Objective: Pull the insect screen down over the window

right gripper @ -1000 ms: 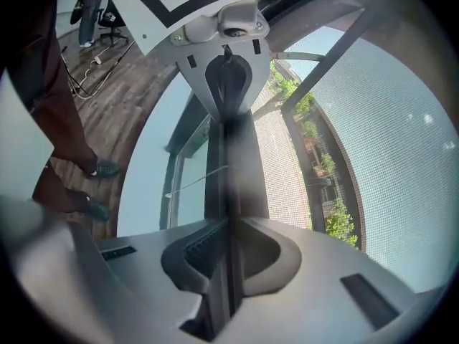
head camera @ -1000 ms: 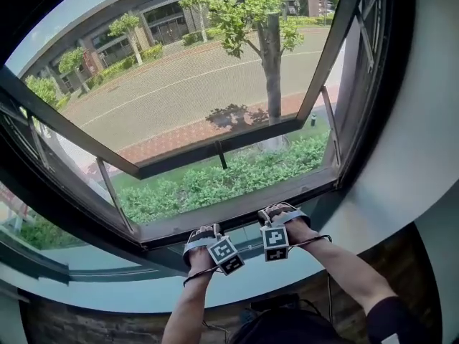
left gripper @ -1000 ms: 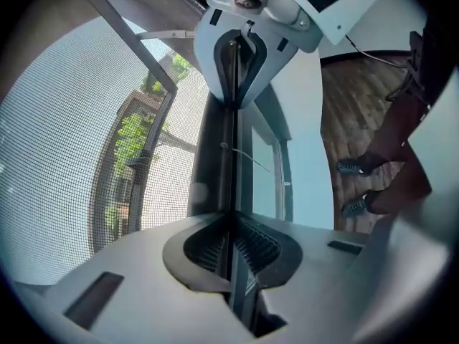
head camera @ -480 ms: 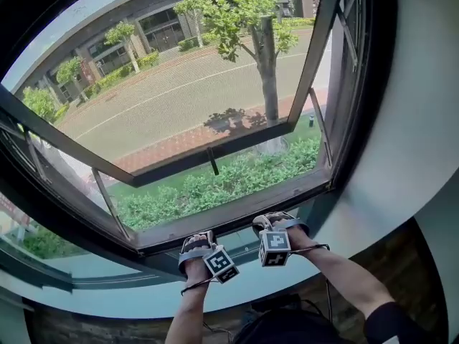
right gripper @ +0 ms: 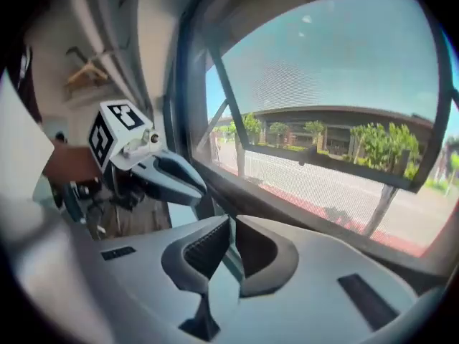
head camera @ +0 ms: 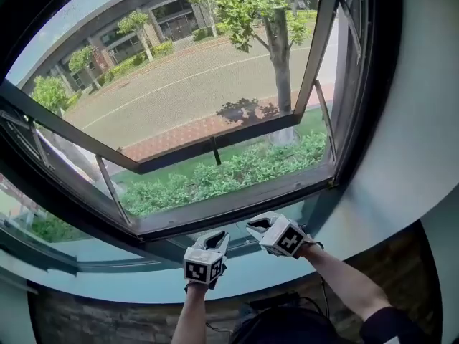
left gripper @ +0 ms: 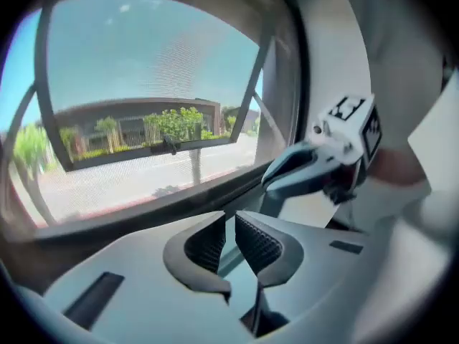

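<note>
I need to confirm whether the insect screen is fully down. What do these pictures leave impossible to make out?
Insect screen mesh: too fine to see in the head view; visible only in the gripper views.
Screen's top end: cut off by the head view's upper edge, blurred in both gripper views.
Whether the lower bar meets the sill: too small in the head view, blurred elsewhere.

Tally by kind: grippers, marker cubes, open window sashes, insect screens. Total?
Grippers: 2, left gripper and right gripper
Marker cubes: 2
Open window sash: 1
Insect screen: 1
Total: 6
</note>
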A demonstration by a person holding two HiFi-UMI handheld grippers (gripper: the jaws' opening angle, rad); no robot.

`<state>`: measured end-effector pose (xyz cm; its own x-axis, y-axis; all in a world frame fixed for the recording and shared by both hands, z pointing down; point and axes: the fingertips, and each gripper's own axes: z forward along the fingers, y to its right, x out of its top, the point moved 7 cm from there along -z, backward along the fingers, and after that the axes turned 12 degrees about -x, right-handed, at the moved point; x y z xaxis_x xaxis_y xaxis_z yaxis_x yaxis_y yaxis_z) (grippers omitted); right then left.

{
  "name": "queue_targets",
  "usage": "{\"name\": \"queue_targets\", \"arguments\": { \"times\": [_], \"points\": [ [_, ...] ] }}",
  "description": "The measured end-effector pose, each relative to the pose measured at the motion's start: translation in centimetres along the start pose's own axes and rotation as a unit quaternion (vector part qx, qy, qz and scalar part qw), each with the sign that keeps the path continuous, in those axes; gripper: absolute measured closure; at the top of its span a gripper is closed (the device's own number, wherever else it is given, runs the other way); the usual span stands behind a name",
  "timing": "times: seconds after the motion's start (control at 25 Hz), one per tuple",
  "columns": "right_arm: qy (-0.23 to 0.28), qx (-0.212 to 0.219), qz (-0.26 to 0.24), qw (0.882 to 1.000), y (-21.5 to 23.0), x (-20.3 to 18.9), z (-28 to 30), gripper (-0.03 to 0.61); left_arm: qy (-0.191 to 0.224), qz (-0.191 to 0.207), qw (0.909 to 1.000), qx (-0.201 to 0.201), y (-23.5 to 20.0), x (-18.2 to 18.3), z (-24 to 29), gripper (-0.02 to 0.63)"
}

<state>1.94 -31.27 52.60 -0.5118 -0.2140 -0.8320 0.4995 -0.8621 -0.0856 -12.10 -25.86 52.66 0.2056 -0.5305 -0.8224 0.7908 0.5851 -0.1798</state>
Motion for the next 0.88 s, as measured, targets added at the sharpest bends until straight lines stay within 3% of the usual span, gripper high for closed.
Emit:
{"name": "queue_targets", "arguments": {
  "times": [0.08,0.16,0.28,0.36,0.44,0.56,0.64,0.76,0.88],
  "points": [
    [0.022,0.043,0.079,0.996,0.0,0.3,-0.9,0.549,0.054,-0.064,0.9943,-0.066,1.8,0.6,-0.4,0.566],
    [0.043,0.08,0.136,0.987,0.0,0.6,-2.0,0.549,0.078,-0.082,0.9884,-0.101,3.6,1.1,-0.8,0.565],
    [0.069,0.153,0.223,0.96,-0.5,0.6,-3.4,0.549,0.109,-0.121,0.9743,-0.155,6.0,1.6,-1.6,0.566],
    [0.083,0.207,0.279,0.934,-1.2,0.7,-4.3,0.549,0.138,-0.164,0.9562,-0.199,7.4,1.8,-2.6,0.566],
    [0.097,0.251,0.326,0.906,-2.0,0.9,-5.1,0.549,0.171,-0.21,0.9326,-0.239,8.5,2.1,-3.8,0.568],
    [0.117,0.286,0.383,0.871,-2.9,0.9,-6.5,0.549,0.226,-0.271,0.8902,-0.288,9.7,2.3,-5.4,0.585],
    [0.128,0.298,0.413,0.851,-3.5,0.8,-7.6,0.549,0.255,-0.293,0.8676,-0.311,10.3,2.5,-6.3,0.591],
    [0.151,0.3,0.451,0.827,-4.2,0.7,-9.7,0.549,0.278,-0.306,0.8495,-0.327,11.1,2.3,-7.6,0.591],
    [0.172,0.273,0.47,0.821,-5.4,1.1,-11.6,0.549,0.284,-0.305,0.8407,-0.346,12.0,1.7,-9.5,0.591]
  ]
}}
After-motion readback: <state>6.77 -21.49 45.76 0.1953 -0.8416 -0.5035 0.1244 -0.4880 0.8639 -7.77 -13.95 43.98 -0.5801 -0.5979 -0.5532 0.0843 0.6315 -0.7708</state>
